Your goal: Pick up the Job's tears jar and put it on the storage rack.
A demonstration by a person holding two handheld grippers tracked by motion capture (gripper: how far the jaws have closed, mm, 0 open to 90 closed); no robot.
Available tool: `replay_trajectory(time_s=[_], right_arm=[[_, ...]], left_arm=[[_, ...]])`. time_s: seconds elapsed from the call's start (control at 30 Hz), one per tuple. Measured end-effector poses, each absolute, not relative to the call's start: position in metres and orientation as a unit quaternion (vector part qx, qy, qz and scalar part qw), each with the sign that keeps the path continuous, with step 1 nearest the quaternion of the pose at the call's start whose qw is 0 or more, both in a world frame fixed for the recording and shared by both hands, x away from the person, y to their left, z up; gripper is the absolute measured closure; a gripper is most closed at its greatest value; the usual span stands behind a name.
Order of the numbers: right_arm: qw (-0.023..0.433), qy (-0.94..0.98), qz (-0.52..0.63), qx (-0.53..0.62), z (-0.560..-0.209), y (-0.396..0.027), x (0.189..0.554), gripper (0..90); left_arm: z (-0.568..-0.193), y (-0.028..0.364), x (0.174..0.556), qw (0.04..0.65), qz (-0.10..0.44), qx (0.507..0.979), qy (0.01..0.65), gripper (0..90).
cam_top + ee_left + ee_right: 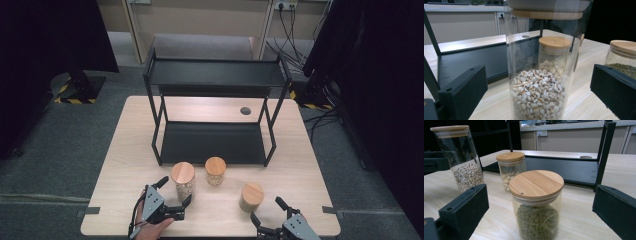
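Jaws: both pairs are spread wide, nothing clamped in either one.
High view, left gripper [176,191]: sits at the near edge of the table [125,150], held by a hand [152,227], jaws flanking the tall jar [183,181] without touching it as far as I can tell.
High view, right gripper [267,210]: near the front right corner, just short of the short jar [251,196].
High view, rest: a middle jar [215,170] stands between the other two, a bit farther back, right in front of a black two-level shelf [215,142].
Left gripper view: tall jar [541,75] stands dead centre between the jaws, part full of pale grains, wooden lid on top. Middle jar [554,57] shows through the glass behind it, short jar [622,56] off to the right.
Right gripper view: short jar [537,205] with green beans and a wooden lid stands upright between the open jaws, gaps on both sides. Middle jar [511,168] sits behind it, tall jar [461,157] far left, shelf [564,170] at the back.
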State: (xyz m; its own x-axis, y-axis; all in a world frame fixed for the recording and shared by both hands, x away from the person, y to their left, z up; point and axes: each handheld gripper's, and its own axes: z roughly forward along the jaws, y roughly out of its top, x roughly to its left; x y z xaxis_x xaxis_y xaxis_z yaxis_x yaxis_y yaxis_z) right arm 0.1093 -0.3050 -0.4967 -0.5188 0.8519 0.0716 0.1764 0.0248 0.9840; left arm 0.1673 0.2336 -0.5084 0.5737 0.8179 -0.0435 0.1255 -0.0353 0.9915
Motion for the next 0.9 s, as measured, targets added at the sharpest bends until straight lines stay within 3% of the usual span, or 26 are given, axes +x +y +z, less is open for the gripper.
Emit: replay_trajectory(time_s=[0.9], right_arm=[[0.290,0.651,0.580,0.394,-0.497,-0.304,0.109,0.8]], left_arm=[[-0.498,0.224,0.183,0.590,0.287,0.667,0.352,4.8]])
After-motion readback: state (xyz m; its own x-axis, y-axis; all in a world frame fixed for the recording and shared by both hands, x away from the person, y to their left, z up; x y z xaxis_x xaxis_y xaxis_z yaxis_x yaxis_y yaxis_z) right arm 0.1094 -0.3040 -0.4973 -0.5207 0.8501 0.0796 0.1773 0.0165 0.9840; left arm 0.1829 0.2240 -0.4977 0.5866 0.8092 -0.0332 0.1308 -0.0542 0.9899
